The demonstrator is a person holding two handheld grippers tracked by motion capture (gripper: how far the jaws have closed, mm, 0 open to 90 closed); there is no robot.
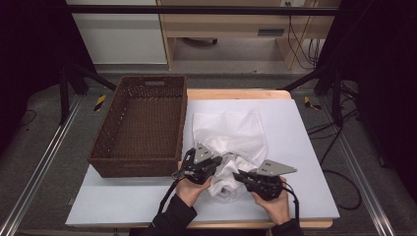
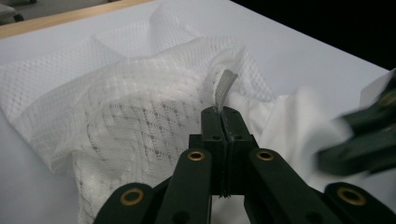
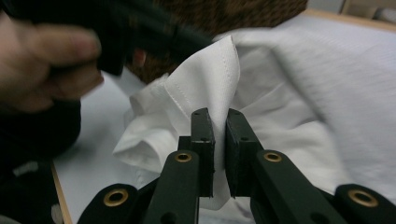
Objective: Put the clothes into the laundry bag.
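A white mesh bag (image 1: 231, 130) lies spread on the table, with a plain white cloth (image 1: 225, 178) bunched at its near end. My left gripper (image 1: 220, 163) is shut on a thin grey tab (image 2: 225, 86) at the mesh bag's (image 2: 116, 107) edge, and the tab sticks up from the jaw tips (image 2: 223, 112). My right gripper (image 1: 239, 175) faces it from the right. Its jaws (image 3: 219, 116) stand nearly together with a stitched hem of the white cloth (image 3: 205, 79) pinched between them. The other gripper (image 3: 140, 32) and its hand (image 3: 42, 60) show blurred just beyond.
A deep brown wicker basket (image 1: 105, 129) with nothing in it stands at the table's left, its near corner close to my left hand. A pale sheet (image 1: 300, 147) covers the table, bare to the right of the bag. Cables and a desk lie beyond.
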